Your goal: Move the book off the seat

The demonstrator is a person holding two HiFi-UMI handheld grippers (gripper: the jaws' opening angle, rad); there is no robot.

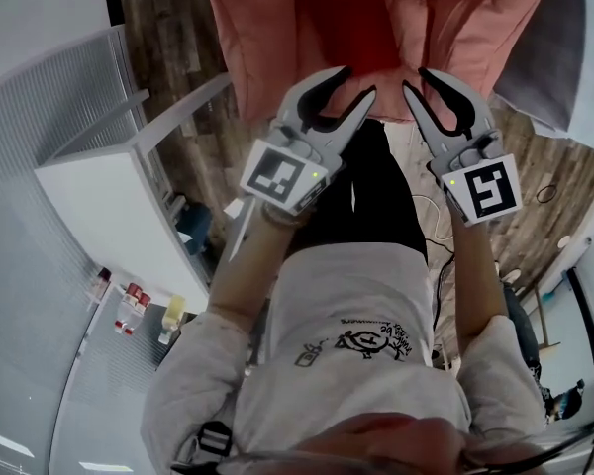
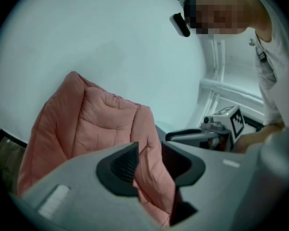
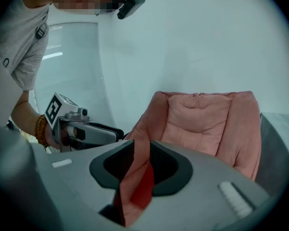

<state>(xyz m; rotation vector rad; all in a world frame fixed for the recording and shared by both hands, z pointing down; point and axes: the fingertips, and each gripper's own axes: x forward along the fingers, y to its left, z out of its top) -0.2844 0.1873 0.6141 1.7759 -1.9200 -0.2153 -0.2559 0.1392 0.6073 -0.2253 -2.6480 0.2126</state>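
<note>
A pink padded chair (image 1: 267, 38) fills the top of the head view. On its seat lies a flat red shape (image 1: 361, 33), which looks like the book. It shows again as a red patch (image 3: 143, 189) low between my right jaws. My left gripper (image 1: 358, 83) and right gripper (image 1: 417, 77) hover side by side at the seat's front edge, pointing toward the chair. Both stand partly open with nothing between their pads. In the left gripper view my left gripper (image 2: 149, 150) frames only the chair's pink arm (image 2: 151, 143). My right gripper (image 3: 142, 150) frames pink cushion and the red patch.
A white table (image 1: 109, 186) stands to the left over dark wooden floor (image 1: 168, 57). Small bottles (image 1: 129, 300) sit lower left. A grey piece of furniture (image 1: 544, 57) borders the chair on the right. Cables lie on the floor at the right (image 1: 436, 231).
</note>
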